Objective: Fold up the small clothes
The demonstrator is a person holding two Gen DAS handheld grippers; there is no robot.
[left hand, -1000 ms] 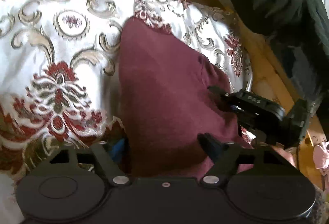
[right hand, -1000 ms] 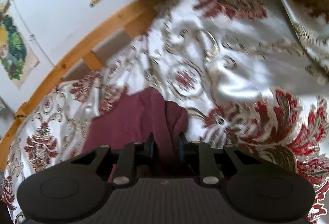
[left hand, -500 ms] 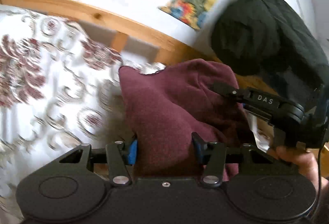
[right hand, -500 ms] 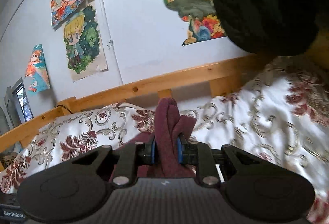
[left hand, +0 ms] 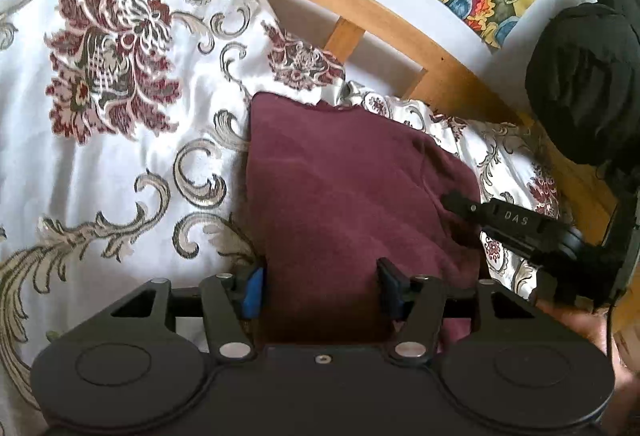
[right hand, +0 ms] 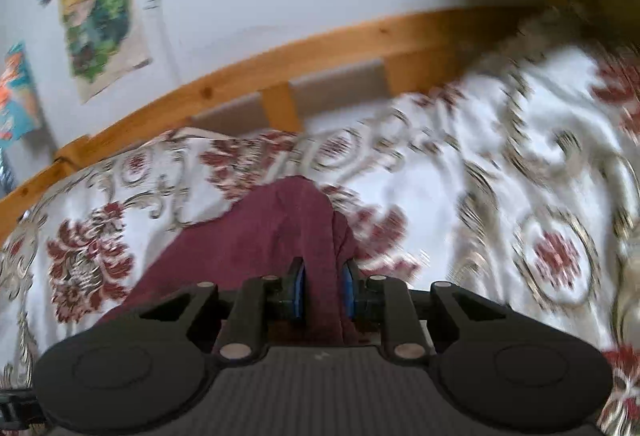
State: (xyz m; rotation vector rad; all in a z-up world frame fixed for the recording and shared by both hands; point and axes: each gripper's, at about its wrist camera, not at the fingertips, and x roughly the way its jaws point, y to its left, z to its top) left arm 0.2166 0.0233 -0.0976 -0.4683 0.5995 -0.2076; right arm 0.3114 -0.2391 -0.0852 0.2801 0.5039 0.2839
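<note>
On bedspread (left hand: 120, 164) near the far rail (left hand: 360, 0), maroon garment (left hand: 344, 196) is lying partly folded. L gripper (left hand: 320, 284) is opening w/ cloth between fingers; R gripper (right hand: 322, 288) is opening a bit, pads pinching a bunched edge. Fold looks unfinished: still needs laying flat & releasing.

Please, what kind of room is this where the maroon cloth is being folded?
Most likely a bedroom, perhaps a child's. The maroon garment lies on a floral bedspread bordered by a wooden bed rail, and colourful cartoon drawings hang on the white wall behind.
</note>
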